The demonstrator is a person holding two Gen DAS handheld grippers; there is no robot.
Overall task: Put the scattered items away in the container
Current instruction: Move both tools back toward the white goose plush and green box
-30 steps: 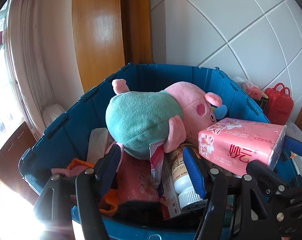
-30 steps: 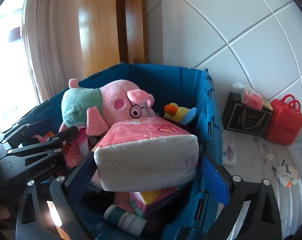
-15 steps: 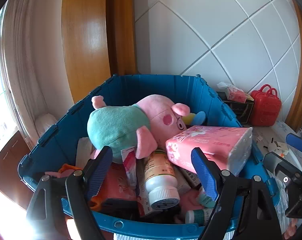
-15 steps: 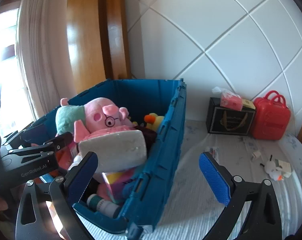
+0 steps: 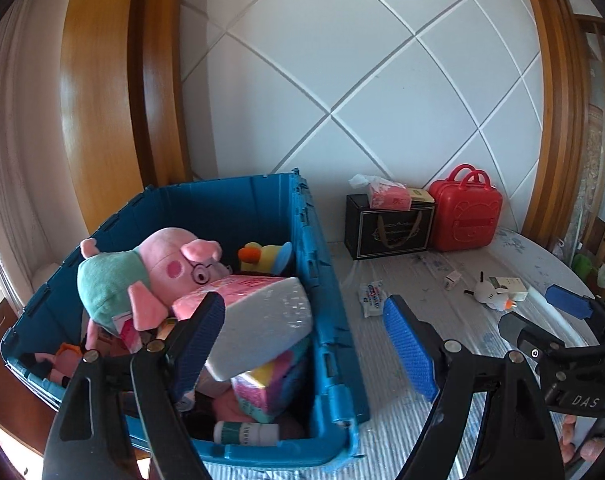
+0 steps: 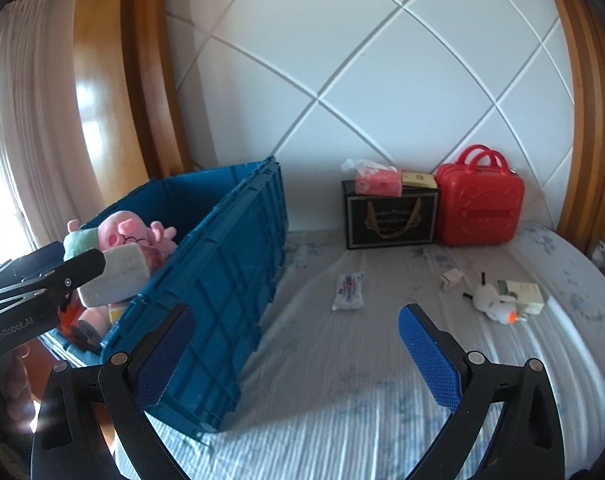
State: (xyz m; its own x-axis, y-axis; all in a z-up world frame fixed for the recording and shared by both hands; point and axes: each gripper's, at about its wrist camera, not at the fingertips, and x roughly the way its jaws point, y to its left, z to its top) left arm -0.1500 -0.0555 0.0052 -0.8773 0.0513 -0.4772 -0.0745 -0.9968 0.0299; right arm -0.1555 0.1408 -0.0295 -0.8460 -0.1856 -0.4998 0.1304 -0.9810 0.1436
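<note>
Hand-held gripper [image 6: 298, 356] empty, blue crate [image 6: 226, 280] beside

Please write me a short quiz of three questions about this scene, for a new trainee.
1. True or false: the tissue pack lies inside the blue crate.
2. Which item is outside the crate? A) pig plush B) small white toy C) yellow duck toy
3. Fill in: the right gripper holds ____.

Key: 1 true; 2 B; 3 nothing, its jaws are open over the bed sheet.
</note>
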